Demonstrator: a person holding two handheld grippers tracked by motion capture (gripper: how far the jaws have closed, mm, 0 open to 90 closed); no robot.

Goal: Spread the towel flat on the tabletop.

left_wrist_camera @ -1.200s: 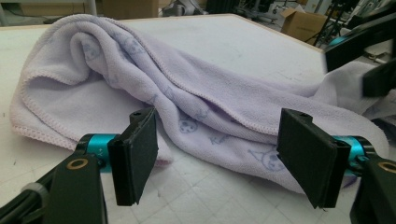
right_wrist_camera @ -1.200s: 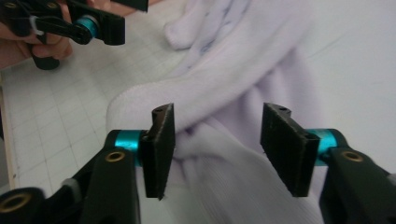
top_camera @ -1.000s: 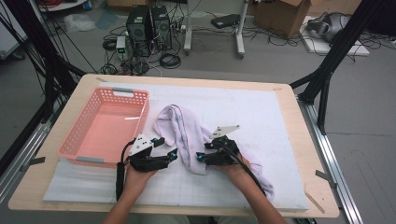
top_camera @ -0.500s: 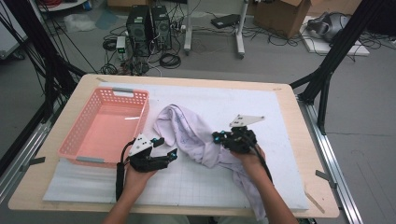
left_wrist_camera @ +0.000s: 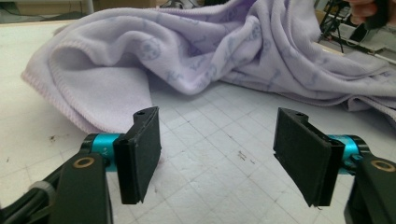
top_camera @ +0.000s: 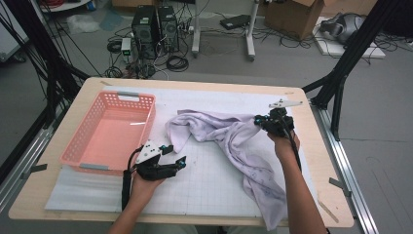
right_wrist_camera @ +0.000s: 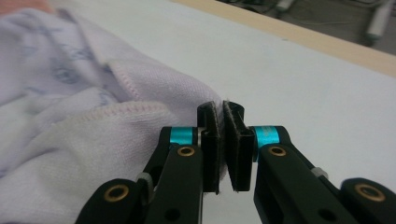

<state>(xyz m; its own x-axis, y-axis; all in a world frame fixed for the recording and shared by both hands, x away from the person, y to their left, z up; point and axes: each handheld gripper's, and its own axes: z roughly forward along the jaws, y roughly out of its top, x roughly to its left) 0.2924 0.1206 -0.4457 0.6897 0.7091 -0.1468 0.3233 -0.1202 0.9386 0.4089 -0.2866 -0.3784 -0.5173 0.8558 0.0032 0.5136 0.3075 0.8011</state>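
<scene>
My right hand-held gripper [top_camera: 263, 122] is clamped tight on a hemmed edge of the lilac towel [top_camera: 229, 139], holding that edge up near the desk's [top_camera: 311, 161] far right side; the rest trails across the white mat and over the near edge. My left hand-held gripper [top_camera: 178, 158] rests with jaws wide apart, gripping nothing, just short of the towel. The pink basket [top_camera: 78, 151] at my left holds nothing.

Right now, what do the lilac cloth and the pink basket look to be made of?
The lilac cloth looks like soft fleece or terry: matte, fuzzy nap, stitched hem, faint printed pattern, limp folds. The pink basket looks like moulded plastic: slightly glossy, rigid lattice walls, a light glint on its floor.
</scene>
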